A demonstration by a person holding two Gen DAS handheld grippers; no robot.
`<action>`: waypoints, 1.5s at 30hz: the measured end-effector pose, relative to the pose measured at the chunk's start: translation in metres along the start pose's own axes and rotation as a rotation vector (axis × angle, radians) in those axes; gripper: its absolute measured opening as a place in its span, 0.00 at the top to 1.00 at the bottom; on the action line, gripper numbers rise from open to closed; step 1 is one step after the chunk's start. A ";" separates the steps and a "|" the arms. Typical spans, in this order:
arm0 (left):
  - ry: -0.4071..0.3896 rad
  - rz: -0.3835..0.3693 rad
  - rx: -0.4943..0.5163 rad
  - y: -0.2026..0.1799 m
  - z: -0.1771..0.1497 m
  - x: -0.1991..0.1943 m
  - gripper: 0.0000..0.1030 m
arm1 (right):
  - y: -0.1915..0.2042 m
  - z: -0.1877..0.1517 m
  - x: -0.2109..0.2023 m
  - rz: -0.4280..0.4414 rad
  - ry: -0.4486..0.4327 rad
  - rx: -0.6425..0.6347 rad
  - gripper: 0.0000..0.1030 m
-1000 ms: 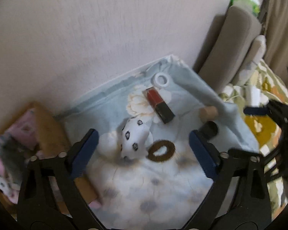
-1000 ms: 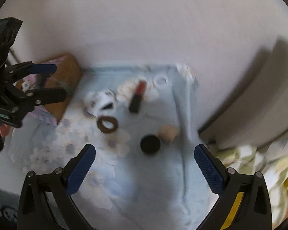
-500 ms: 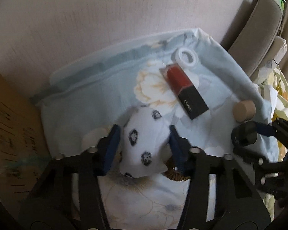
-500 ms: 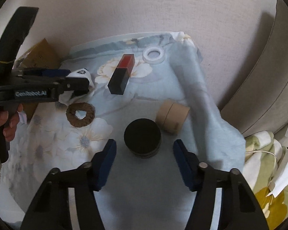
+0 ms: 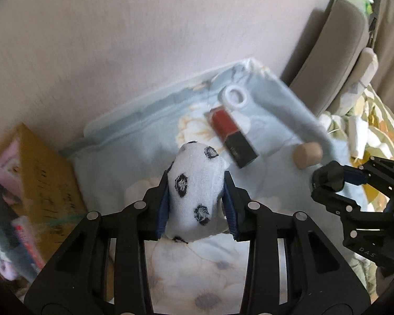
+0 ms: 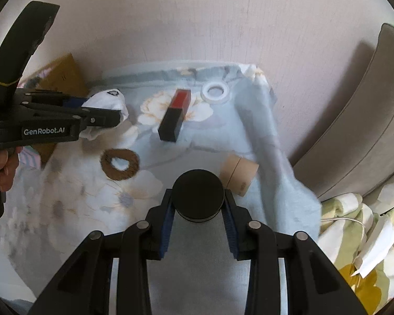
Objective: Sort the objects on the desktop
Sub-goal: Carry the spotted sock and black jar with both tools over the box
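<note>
Closing on the white spotted sock, my left gripper has its blue pads pressed into both sides of the soft bundle, jaws narrow and drawing in further. The sock sits between the fingers above the floral cloth, near its left part.

Right gripper: jaws likewise narrowing, pads set against both flanks of the black round lid, which fills the gap between them over the cloth's near right portion.

Other items on the cloth:
- tan cardboard roll, on its side, just beside the lid at its right;
- brown ring, flat, left of the lid, apart from it;
- red-and-black box, lying farther back at the middle;
- white ring, just beyond the box's red end, near the wall.

Surroundings: yellow-brown cardboard box beside the cloth's left edge; grey cushion at right; my hand around the left handle.
</note>
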State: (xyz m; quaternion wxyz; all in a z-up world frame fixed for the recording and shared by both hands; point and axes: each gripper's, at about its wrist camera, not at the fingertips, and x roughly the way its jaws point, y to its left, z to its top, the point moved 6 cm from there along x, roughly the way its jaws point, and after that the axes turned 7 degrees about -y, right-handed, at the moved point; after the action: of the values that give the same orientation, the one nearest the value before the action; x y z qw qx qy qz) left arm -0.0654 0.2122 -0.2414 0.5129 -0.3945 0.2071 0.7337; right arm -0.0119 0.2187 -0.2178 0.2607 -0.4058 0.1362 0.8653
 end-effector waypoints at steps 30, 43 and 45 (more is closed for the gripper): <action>-0.235 0.219 -0.174 0.176 0.024 -0.222 0.68 | 0.158 0.181 -0.069 0.194 -0.186 -0.191 0.68; -0.179 0.319 -0.358 0.282 -0.050 -0.236 0.68 | 0.281 0.175 -0.022 0.371 -0.110 -0.263 0.68; -0.166 0.318 -0.376 0.289 -0.062 -0.234 0.68 | 0.298 0.169 -0.013 0.386 -0.091 -0.272 0.68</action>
State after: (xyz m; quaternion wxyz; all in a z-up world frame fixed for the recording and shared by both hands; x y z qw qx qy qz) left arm -0.2689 -0.0817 -0.1224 0.3240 -0.3839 0.0838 0.8606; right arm -0.2788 0.0435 -0.0933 0.0395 -0.3642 0.0815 0.9269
